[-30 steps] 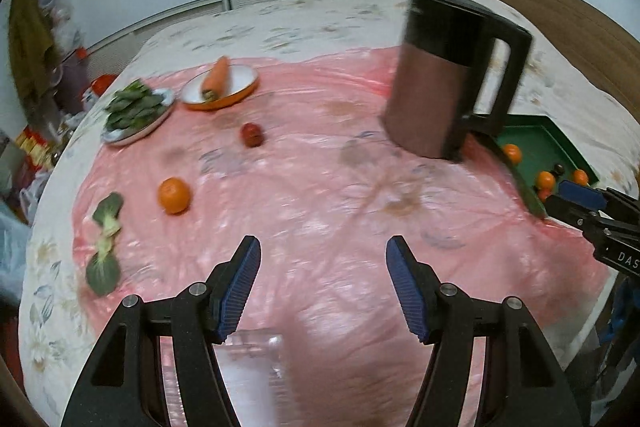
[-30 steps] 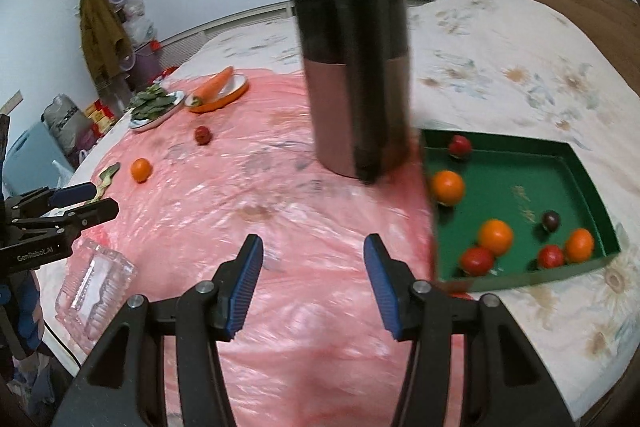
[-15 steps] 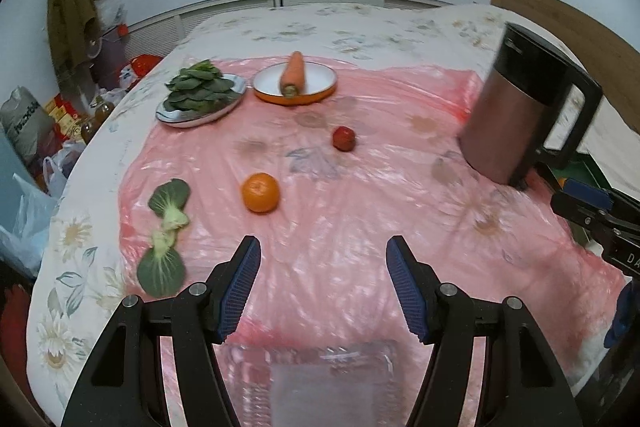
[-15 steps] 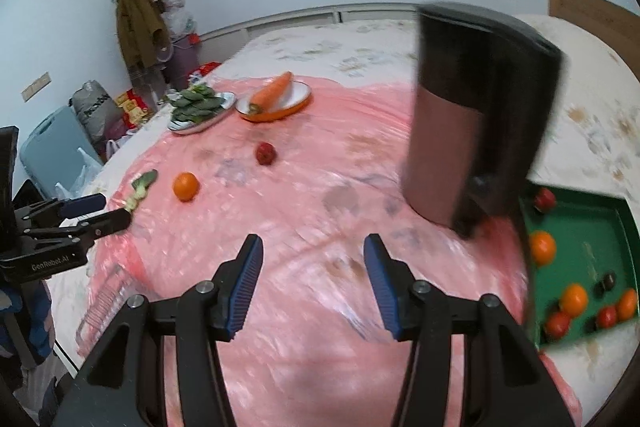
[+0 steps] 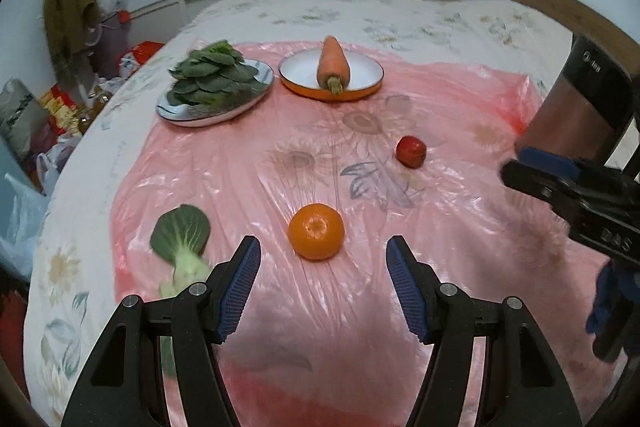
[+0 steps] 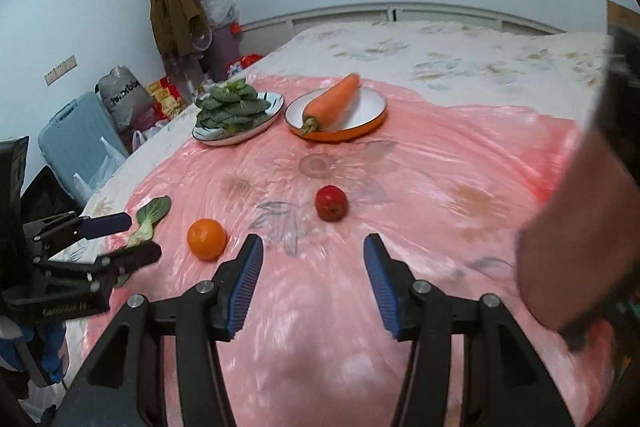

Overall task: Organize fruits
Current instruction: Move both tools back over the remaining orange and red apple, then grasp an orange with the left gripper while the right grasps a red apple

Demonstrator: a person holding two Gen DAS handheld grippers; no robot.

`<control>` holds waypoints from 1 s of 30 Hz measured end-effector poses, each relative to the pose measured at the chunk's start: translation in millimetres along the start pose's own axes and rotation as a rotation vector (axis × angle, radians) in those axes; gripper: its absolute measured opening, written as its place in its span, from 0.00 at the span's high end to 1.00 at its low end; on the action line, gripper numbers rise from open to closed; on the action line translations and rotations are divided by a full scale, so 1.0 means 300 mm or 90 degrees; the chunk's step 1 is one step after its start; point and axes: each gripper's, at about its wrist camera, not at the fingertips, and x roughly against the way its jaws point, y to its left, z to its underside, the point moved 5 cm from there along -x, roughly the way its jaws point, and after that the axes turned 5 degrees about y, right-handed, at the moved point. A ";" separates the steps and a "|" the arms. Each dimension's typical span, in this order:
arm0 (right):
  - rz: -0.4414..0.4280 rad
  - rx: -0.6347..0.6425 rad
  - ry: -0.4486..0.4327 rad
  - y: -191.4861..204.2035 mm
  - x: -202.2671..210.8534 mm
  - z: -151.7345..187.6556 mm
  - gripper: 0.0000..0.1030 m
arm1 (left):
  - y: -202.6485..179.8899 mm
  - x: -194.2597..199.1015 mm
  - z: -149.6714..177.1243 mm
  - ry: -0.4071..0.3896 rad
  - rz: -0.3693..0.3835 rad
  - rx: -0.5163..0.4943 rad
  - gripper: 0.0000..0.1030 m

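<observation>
An orange [image 5: 316, 231] lies on the pink plastic sheet just ahead of my open, empty left gripper [image 5: 323, 267]; it also shows in the right wrist view [image 6: 207, 239]. A small red fruit [image 5: 411, 151] lies farther right, and sits just ahead of my open, empty right gripper [image 6: 312, 267] in the right wrist view [image 6: 331, 203]. The green tray is out of view.
A plate of greens [image 5: 216, 87] and an orange-rimmed plate [image 5: 362, 73] with a carrot [image 5: 333, 65] stand at the back. A loose bok choy [image 5: 182, 247] lies left. A brown kettle [image 5: 580, 107] stands right, blurred close in the right wrist view [image 6: 580, 227].
Both grippers have swung left, away from the green tray and kettle, and moved closer to the orange and the red fruit. Both stayed open.
</observation>
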 end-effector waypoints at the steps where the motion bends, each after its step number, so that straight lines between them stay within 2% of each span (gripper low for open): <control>1: 0.001 0.001 0.008 0.003 -0.033 -0.011 0.14 | 0.003 -0.019 -0.008 0.006 0.002 -0.007 0.42; 11: 0.031 -0.009 0.078 -0.030 -0.312 -0.095 0.14 | 0.035 -0.173 -0.040 0.062 0.025 -0.005 0.42; 18: 0.037 -0.014 0.108 -0.055 -0.390 -0.112 0.16 | 0.018 -0.227 -0.048 0.090 0.038 -0.008 0.43; 23: 0.036 -0.002 0.126 -0.051 -0.422 -0.125 0.31 | 0.026 -0.258 -0.042 0.107 0.039 -0.002 0.45; 26: 0.035 0.000 0.140 -0.051 -0.442 -0.122 0.33 | 0.024 -0.278 -0.037 0.116 0.040 -0.002 0.47; 27: 0.035 0.000 0.143 -0.051 -0.446 -0.119 0.35 | 0.024 -0.284 -0.036 0.117 0.040 -0.002 0.49; 28: 0.034 0.001 0.147 -0.050 -0.451 -0.119 0.43 | 0.025 -0.290 -0.035 0.118 0.040 -0.001 0.51; 30: 0.034 0.007 0.155 -0.047 -0.463 -0.114 0.44 | 0.028 -0.303 -0.034 0.118 0.039 0.000 0.54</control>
